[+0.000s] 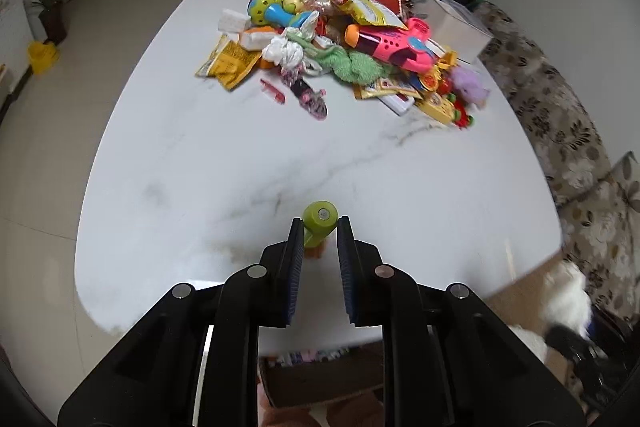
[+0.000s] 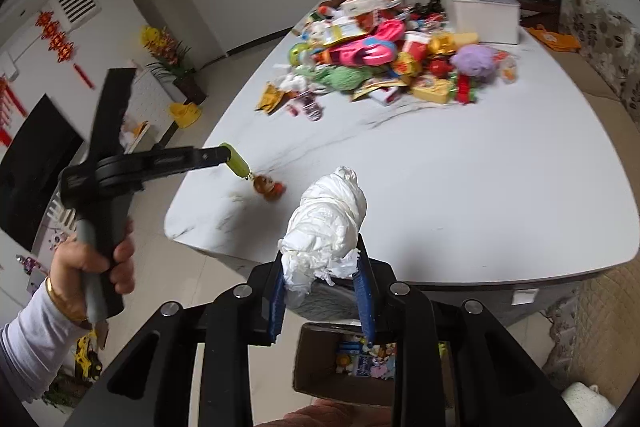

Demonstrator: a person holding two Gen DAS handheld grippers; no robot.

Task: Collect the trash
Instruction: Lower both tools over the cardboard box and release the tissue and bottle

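Here the left gripper (image 1: 319, 227) has its jaws clamped on a lime-green cylindrical plastic handle (image 1: 320, 221) with a small orange-brown charm (image 2: 269, 188) dangling below it, held in the air just above the near left corner of the white marble-patterned table (image 1: 200, 155). In the right wrist view a person's hand (image 2: 96, 259) in a pale sleeve grips that tool's handle, out past the table's left edge over the tiled floor.

The right gripper (image 2: 320, 267) is closed on a crumpled white tissue bundle (image 2: 328, 223), its blue pads (image 2: 277, 301) pressing the bundle's lower end; the wad stands up over the table's near rim. Directly beneath sits an open brown cardboard box (image 2: 308, 363) holding colourful wrappers.

Between both grippers and the mixed heap of toys, snack packets and cloths (image 1: 340, 39) lies a broad bare stretch of tabletop. The heap crowds the far half, with a white rectangular plastic container (image 2: 484, 15) beside it. A floral-patterned sofa (image 1: 560, 115) runs close along the table's right edge.
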